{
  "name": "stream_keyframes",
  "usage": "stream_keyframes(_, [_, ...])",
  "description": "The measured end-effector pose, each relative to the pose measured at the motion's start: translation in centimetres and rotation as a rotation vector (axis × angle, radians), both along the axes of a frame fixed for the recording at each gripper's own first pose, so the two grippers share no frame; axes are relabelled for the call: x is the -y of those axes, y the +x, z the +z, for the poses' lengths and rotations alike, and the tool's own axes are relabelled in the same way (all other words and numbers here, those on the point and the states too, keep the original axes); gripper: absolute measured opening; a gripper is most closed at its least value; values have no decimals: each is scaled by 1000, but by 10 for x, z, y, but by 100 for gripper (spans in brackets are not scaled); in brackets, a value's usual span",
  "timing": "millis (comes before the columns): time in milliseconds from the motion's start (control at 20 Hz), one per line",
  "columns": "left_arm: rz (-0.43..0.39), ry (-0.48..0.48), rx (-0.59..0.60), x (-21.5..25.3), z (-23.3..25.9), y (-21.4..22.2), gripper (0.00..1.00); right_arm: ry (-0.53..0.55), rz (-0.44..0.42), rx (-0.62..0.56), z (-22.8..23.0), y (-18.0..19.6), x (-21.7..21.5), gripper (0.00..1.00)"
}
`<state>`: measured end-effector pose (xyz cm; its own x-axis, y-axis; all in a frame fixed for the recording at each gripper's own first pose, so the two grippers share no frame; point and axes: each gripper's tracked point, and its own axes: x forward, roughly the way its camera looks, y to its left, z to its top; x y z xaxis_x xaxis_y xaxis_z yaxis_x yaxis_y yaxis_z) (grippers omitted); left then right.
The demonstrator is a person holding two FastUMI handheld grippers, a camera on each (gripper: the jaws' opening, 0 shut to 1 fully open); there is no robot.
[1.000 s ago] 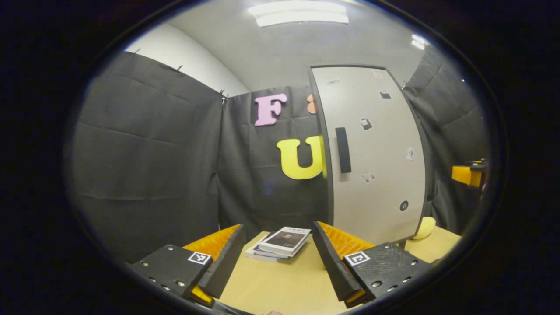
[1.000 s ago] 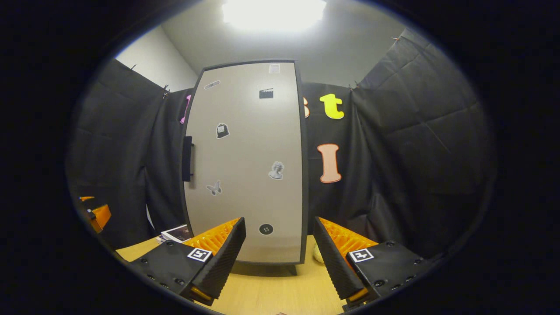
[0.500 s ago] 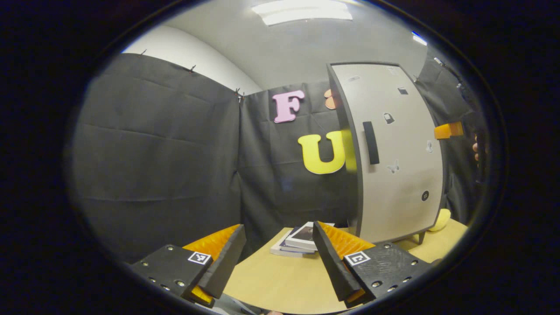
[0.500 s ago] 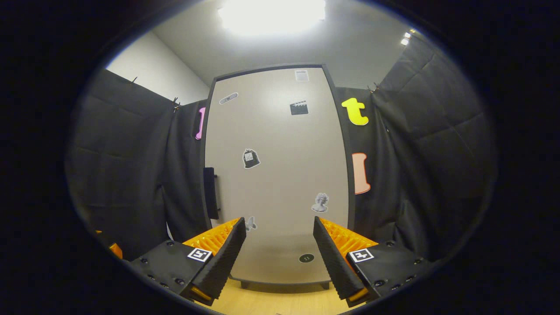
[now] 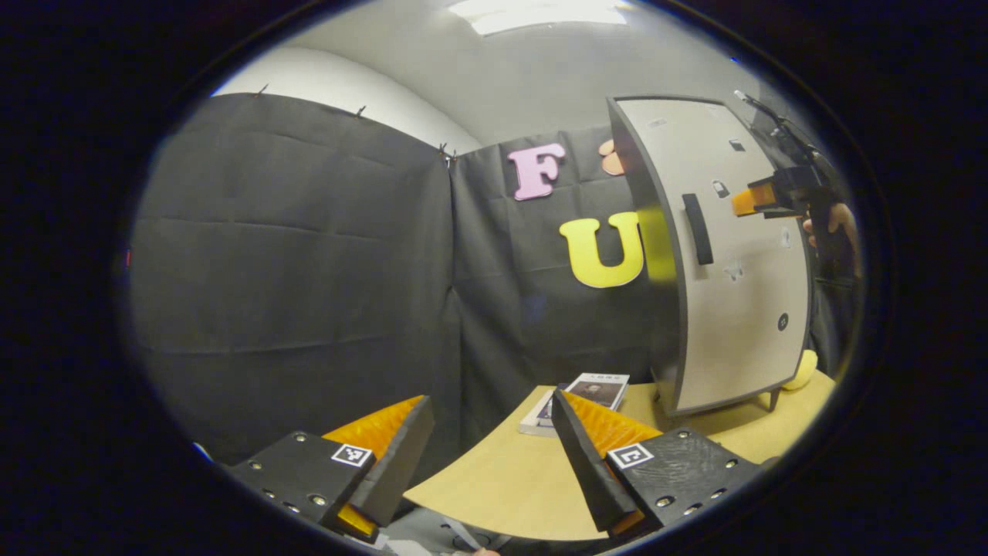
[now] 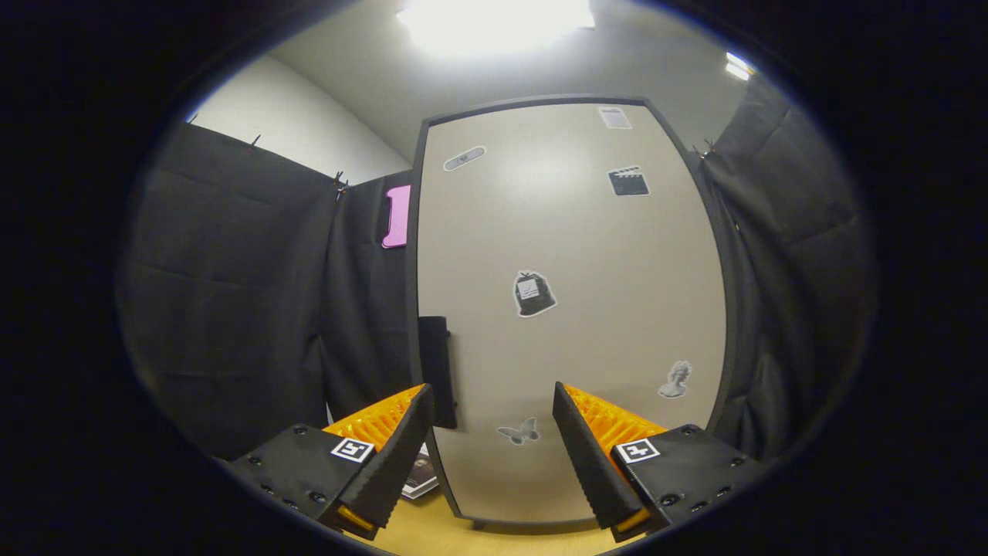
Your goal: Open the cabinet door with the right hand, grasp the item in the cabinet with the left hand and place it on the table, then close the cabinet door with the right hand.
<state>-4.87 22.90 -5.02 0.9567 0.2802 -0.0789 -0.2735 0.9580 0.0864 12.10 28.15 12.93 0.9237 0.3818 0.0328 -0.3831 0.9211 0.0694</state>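
Beige cabinet (image 6: 571, 309) standing on wooden table (image 5: 502, 486), door closed, black handle (image 6: 437, 371) at its left edge; item inside unseen. Right gripper (image 6: 492, 452) raised before door, jaws spread. Left gripper (image 5: 492, 455) over table edge, jaws parted, empty. Books (image 5: 588, 391) beside cabinet.

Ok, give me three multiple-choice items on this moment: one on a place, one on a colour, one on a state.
1. Where do the books lie?
A. on the table, left of the cabinet
B. on top of the cabinet
C. between the left gripper's fingers

2. What colour is the door handle?
A. white
B. black
C. yellow

3. How is the cabinet door?
A. wide open
B. taken off
C. shut

Answers: 1 A, the left gripper view shows them on the table beside the cabinet. 2 B, it is a dark bar at the door's left edge. 3 C, the door covers the whole front, and the right gripper has not yet gripped the handle.
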Motion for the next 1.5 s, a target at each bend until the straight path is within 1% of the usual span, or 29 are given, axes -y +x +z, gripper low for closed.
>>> stream_keyframes(50, [8,1,-8,-7,-4,-1,95,-10,1,5,0,5,-10,98])
stream_keyframes(150, [24,4,-16,-19,-7,-4,95,-24,19,9,0,16,-32,98])
stream_keyframes(200, [31,6,-23,-25,-11,-6,98,-33,21,9,-1,22,-41,98])
stream_keyframes(300, [50,12,-32,-36,-17,-11,92,-62,13,8,-4,35,-55,98])
stream_keyframes(350, [61,12,-38,-42,-19,-14,92,-74,10,1,-7,41,-62,98])
stream_keyframes(400, [71,9,-43,-48,-22,-17,95,-81,3,-10,-10,47,-67,98])
stream_keyframes(450, [81,5,-48,-53,-25,-19,95,-85,-2,-19,-12,52,-73,91])
stream_keyframes(500, [90,3,-51,-57,-27,-22,92,-90,-13,-30,-15,59,-75,94])
stream_keyframes(550, [99,2,-54,-62,-28,-23,92,-93,-23,-40,-16,63,-78,95])
stream_keyframes(600, [107,4,-55,-66,-30,-26,95,-96,-39,-47,-18,70,-79,95])
stream_keyframes(650, [114,4,-57,-71,-31,-27,95,-98,-48,-55,-19,74,-81,76])
stream_keyframes(750, [124,2,-54,-77,-31,-30,95,-108,-52,-87,-24,79,-84,67])
stream_keyframes(800, [127,-1,-52,-78,-32,-31,95,-106,-61,-96,-25,82,-84,67])
stream_keyframes(900, [129,-8,-48,-81,-34,-33,95,-111,-78,-101,-24,82,-84,53])
stream_keyframes(950, [128,-13,-47,-81,-33,-33,95,-113,-82,-113,-25,83,-85,41])
stream_keyframes(1000, [125,-18,-47,-80,-35,-31,95,-107,-82,-117,-24,79,-85,34])
stream_keyframes(1050, [121,-22,-46,-78,-36,-30,95,-102,-78,-135,-24,77,-84,31])
stream_keyframes(1100, [116,-25,-42,-78,-37,-29,92,-106,-76,-149,-25,77,-84,26])
stream_keyframes(1150, [109,-26,-38,-75,-35,-26,92,-109,-69,-141,-24,80,-84,14])
stream_keyframes(1200, [102,-25,-32,-72,-35,-24,92,-124,-52,-158,-26,77,-83,12])
stream_keyframes(1250, [94,-24,-27,-69,-33,-22,92,-122,-37,-159,-24,74,-83,12])
stream_keyframes(1300, [83,-24,-21,-65,-32,-19,92,-121,-16,-166,-25,72,-83,14])
stream_keyframes(1450, [53,-23,-8,-53,-25,-13,92,-111,46,-173,-24,62,-80,14])
stream_keyframes(1500, [42,-24,-3,-48,-23,-11,95,-104,66,-172,-21,57,-79,14])
